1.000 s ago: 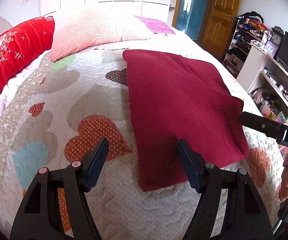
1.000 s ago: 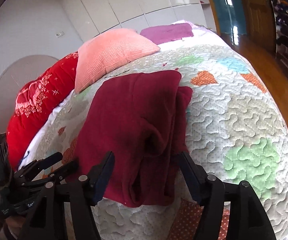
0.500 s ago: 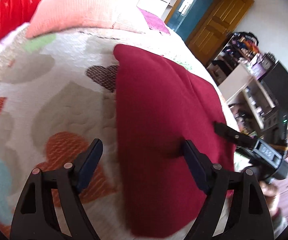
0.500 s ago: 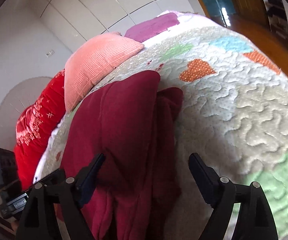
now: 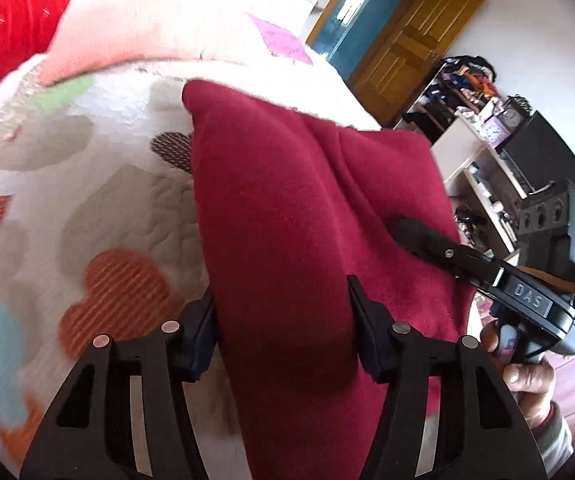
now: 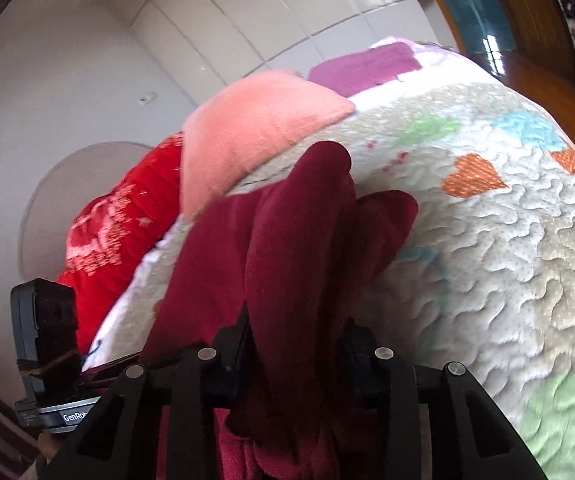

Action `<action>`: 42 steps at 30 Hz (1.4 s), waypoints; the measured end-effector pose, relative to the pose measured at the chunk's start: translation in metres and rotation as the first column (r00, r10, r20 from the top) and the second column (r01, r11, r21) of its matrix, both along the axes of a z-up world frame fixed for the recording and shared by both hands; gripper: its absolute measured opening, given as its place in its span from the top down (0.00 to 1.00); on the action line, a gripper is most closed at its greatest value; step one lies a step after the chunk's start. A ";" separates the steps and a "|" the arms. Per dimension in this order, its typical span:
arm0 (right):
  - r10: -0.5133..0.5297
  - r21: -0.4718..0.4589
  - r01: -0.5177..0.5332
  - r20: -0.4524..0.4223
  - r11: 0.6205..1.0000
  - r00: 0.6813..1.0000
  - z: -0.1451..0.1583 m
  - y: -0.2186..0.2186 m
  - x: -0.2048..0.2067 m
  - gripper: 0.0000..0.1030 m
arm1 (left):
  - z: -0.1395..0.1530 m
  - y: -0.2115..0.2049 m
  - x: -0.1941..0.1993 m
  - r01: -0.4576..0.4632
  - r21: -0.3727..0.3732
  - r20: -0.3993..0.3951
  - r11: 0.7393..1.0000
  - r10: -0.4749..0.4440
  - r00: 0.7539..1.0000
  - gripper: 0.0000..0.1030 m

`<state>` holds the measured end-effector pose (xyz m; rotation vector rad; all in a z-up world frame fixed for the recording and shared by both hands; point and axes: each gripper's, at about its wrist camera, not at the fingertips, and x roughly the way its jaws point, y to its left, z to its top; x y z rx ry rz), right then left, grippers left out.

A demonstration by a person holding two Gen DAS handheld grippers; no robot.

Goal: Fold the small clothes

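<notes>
The bed [image 5: 99, 184] with its heart-patterned quilt fills your view. Your left gripper [image 5: 281, 326] has its jaws clenched on a ridge of the dark red cloth [image 5: 287, 208]; your right gripper [image 6: 295, 344] pinches another bunch of it between its jaws.

Pillows [image 6: 255, 128] near, quilt [image 6: 507, 248] beyond

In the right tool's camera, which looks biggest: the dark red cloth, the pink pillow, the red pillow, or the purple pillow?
1. Dark red cloth, though it's closest to the camera.
2. Pink pillow and red pillow look about alike.
3. Purple pillow, farthest away.
</notes>
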<state>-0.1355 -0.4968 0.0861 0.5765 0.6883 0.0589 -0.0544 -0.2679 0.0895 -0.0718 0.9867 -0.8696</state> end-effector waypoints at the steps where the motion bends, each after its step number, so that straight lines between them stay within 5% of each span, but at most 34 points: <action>1: 0.008 -0.001 -0.008 0.001 1.000 1.000 0.005 0.008 -0.006 0.65 | 0.005 0.012 -0.009 -0.004 0.006 0.004 1.000 0.004 1.000 0.44; 7: 0.092 0.088 -0.091 -0.010 0.992 0.996 -0.002 0.063 -0.052 0.63 | -0.001 0.076 -0.055 -0.023 0.048 -0.018 0.999 0.024 1.000 0.44; 11: 0.055 -0.078 -0.067 -0.150 0.995 0.987 -0.020 0.080 -0.057 0.50 | -0.021 0.089 -0.066 -0.054 0.097 0.005 0.994 0.054 0.999 0.42; 15: 0.044 -0.152 -0.049 -0.035 0.987 0.998 0.020 0.083 -0.082 0.50 | -0.001 0.092 -0.068 -0.094 0.097 0.054 0.991 0.089 0.995 0.41; 19: 0.153 -0.268 -0.147 0.000 0.952 0.988 0.047 0.113 -0.081 0.54 | 0.015 0.087 -0.064 -0.161 0.096 0.172 0.982 0.143 0.975 0.40; 26: 0.151 -0.425 -0.219 -0.188 0.878 0.970 -0.007 0.138 -0.054 0.61 | -0.017 0.055 -0.043 -0.169 0.197 0.157 0.966 0.139 0.978 0.36; 29: 0.137 -0.366 -0.189 -0.164 0.911 0.977 -0.019 0.124 -0.051 0.60 | -0.021 0.055 -0.047 -0.181 0.199 0.180 0.963 0.146 0.973 0.33; 37: 0.171 -0.375 -0.206 -0.125 0.904 0.977 0.015 0.143 -0.089 0.61 | -0.013 0.061 -0.051 -0.208 0.187 0.182 0.960 0.174 0.968 0.33; 42: 0.115 -0.419 -0.189 -0.196 0.888 0.974 -0.014 0.151 -0.092 0.60 | -0.005 0.065 -0.065 -0.231 0.191 0.219 0.954 0.188 0.957 0.33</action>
